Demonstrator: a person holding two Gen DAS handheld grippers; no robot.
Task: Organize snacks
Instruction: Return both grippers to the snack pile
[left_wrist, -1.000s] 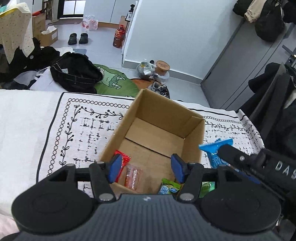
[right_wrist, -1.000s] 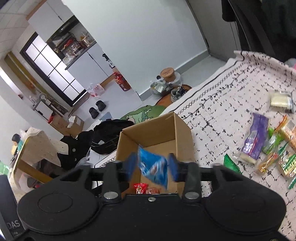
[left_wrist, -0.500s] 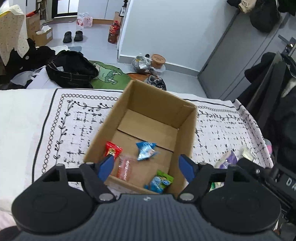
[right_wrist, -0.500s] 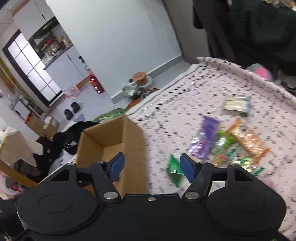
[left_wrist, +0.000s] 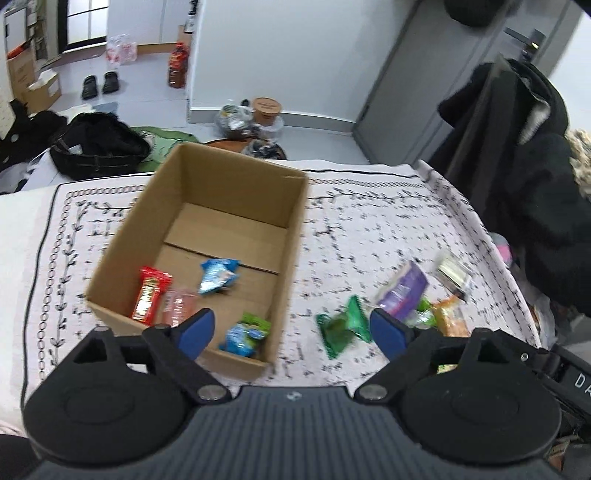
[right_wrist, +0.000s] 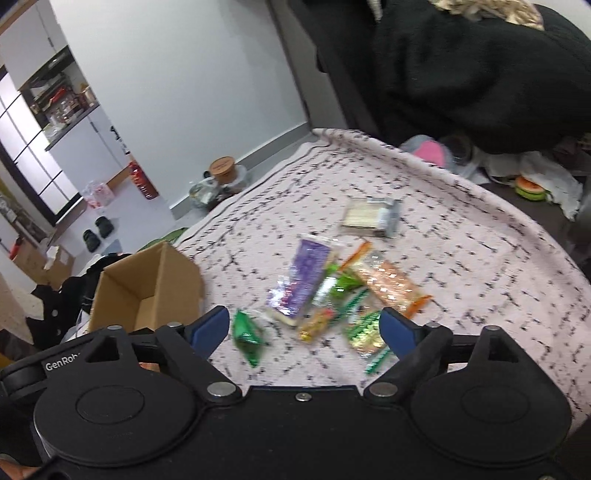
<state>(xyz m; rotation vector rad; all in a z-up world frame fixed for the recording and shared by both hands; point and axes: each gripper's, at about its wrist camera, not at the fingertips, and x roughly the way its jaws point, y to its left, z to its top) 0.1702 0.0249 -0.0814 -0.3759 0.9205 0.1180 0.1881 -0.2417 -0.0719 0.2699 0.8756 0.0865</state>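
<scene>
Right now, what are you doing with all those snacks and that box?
Someone is tidying snacks into a cardboard box with a gripper in each hand. Four packets already lie in the box, among them a red one and a blue one. The left gripper and the right gripper are both open and empty; their jaws have just been opening. The right one points at the pile left on the tablecloth, with a green packet and a purple packet close by.

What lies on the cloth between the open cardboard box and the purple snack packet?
A crinkled green snack packet lies alone between the cardboard box and the purple packet, touching neither; both wrist views show it.
</scene>
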